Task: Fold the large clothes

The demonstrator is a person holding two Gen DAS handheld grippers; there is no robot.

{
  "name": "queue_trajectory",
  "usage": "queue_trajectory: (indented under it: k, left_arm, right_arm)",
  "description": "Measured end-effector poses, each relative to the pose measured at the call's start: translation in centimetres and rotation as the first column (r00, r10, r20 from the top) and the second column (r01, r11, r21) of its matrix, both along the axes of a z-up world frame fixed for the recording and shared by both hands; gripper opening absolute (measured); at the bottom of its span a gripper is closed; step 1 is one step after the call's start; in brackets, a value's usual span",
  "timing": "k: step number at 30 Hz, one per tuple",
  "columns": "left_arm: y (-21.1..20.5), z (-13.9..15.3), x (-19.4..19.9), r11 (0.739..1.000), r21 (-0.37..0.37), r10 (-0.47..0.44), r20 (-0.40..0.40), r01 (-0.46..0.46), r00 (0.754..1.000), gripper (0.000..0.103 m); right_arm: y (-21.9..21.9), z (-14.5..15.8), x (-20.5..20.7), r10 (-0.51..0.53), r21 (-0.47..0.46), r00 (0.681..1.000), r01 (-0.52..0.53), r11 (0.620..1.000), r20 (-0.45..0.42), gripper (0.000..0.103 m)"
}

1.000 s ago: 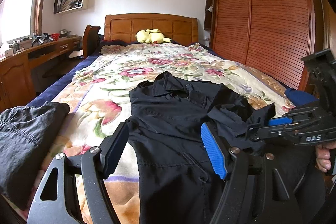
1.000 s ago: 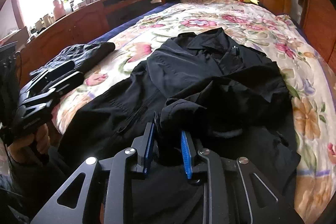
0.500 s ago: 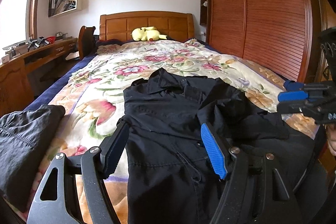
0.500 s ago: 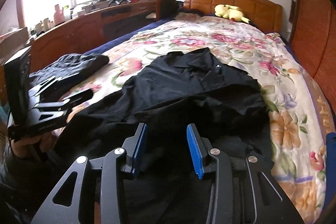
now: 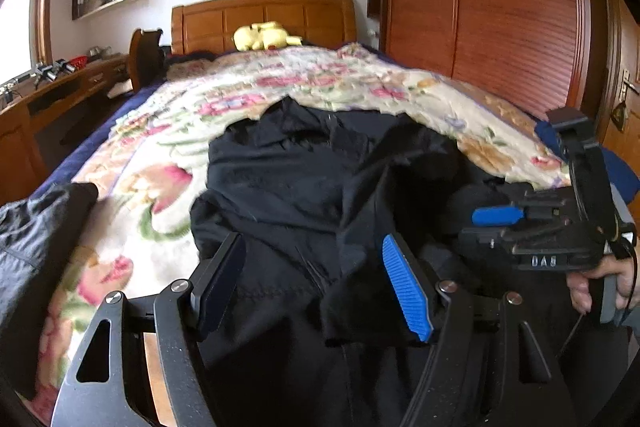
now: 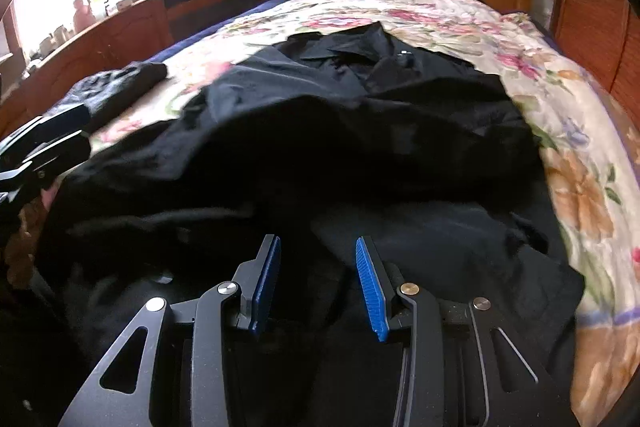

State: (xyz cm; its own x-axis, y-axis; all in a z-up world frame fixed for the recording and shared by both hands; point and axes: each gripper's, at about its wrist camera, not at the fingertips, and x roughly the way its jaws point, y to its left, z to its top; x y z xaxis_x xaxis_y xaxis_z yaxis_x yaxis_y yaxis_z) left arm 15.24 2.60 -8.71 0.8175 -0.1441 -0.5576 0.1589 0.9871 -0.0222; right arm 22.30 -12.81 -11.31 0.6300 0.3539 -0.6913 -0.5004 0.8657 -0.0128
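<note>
Floral bedspread (image 6: 580,187) carries the black shirt (image 6: 360,131), lengthwise ahead toward the headboard; right gripper (image 6: 318,281), nearer its hem, half-open and empty; left gripper (image 5: 316,287) wide.

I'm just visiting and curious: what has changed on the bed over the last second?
The right gripper let go of the bunched sleeve it was pinching; its jaws now stand apart and empty, lower over the black shirt, whose sleeve lies flatter across it. The left gripper came lower and closer to the shirt, open all along. The dark clothes at the side, the plush toy and the blanket stayed put.
</note>
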Motion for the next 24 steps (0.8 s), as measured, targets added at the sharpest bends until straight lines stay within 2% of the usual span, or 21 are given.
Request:
queue_trajectory:
  k: [6, 10, 15, 20, 23, 24]
  left_arm:
    - [-1.2, -1.8, 0.2, 1.0, -0.016, -0.002, -0.082, 0.001, 0.997, 0.072]
    - [-1.9, -2.6, 0.5, 0.999, -0.036, -0.005, -0.133, 0.0, 0.991, 0.072]
    - [-2.7, -2.8, -0.1, 0.999, -0.03, 0.007, -0.139, -0.011, 0.99, 0.071]
    - [-2.0, -2.8, -0.8, 0.996, -0.065, 0.044, -0.157, -0.055, 0.987, 0.052]
    - [-1.7, -2.9, -0.8, 0.996, -0.067, 0.054, -0.174, -0.067, 0.983, 0.035]
    - [-1.6, -2.9, -0.8, 0.996, -0.064, 0.057, -0.176, -0.07, 0.983, 0.025]
  right_arm:
    - [-1.4, -0.7, 1.0, -0.023, 0.015, 0.999, 0.023, 1.0, 0.029, 0.041]
    - [-2.4, -1.0, 1.4, -0.028, 0.069, 0.999, 0.026, 0.997, 0.026, 0.049]
    - [-3.3, -2.4, 1.4, -0.016, 0.097, 0.999, 0.012, 0.995, 0.031, 0.051]
    - [-4.6, -2.4, 1.0, 0.014, 0.121, 0.999, -0.02, 0.992, 0.048, 0.051]
    - [-4.6, -2.4, 1.1, 0.036, 0.115, 0.998, -0.042, 0.992, 0.053, 0.051]
    - [-4.6, -2.4, 1.1, 0.043, 0.11, 0.998, -0.049, 0.993, 0.056, 0.051]
